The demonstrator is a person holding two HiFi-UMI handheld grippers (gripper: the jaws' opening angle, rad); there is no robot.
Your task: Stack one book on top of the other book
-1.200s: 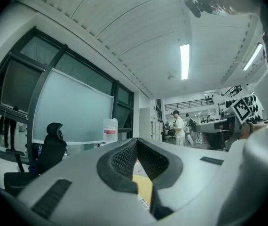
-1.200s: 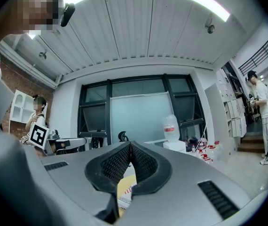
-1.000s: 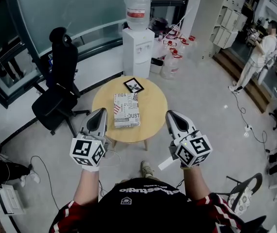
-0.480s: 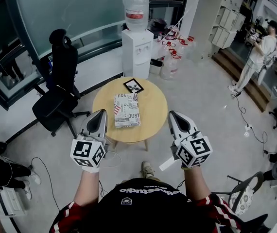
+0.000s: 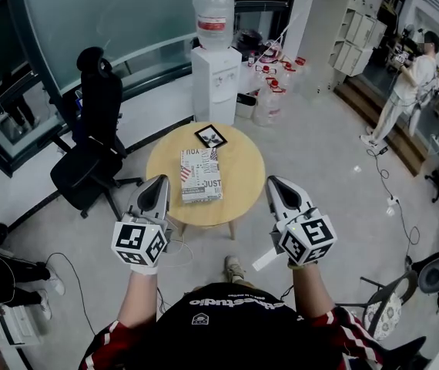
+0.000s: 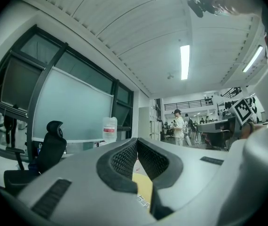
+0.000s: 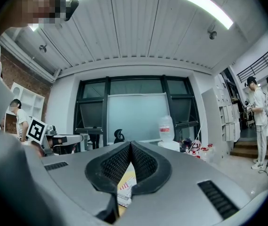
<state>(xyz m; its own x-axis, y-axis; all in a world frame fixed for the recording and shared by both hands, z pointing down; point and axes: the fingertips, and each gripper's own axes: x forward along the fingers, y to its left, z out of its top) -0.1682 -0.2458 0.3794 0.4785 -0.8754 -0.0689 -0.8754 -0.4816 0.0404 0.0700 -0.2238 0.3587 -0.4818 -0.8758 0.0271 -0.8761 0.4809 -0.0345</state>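
White book point(image 5: 201, 177) with black lettering; tan table point(image 5: 244, 182).

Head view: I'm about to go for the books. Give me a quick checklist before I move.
1. Both books in sight on the round table: ok. The large patterned book lies nearer, the small dark book beyond it.
2. Books not yet stacked: ok.
3. Gap between the two books: cannot tell; their corners look close.
4. Left gripper empty: ok. Jaws open for a grasp: not ok, they are together.
5. Right gripper empty: ok. Jaws open: not ok, together.
6. Both grippers short of the table, touching nothing: ok.
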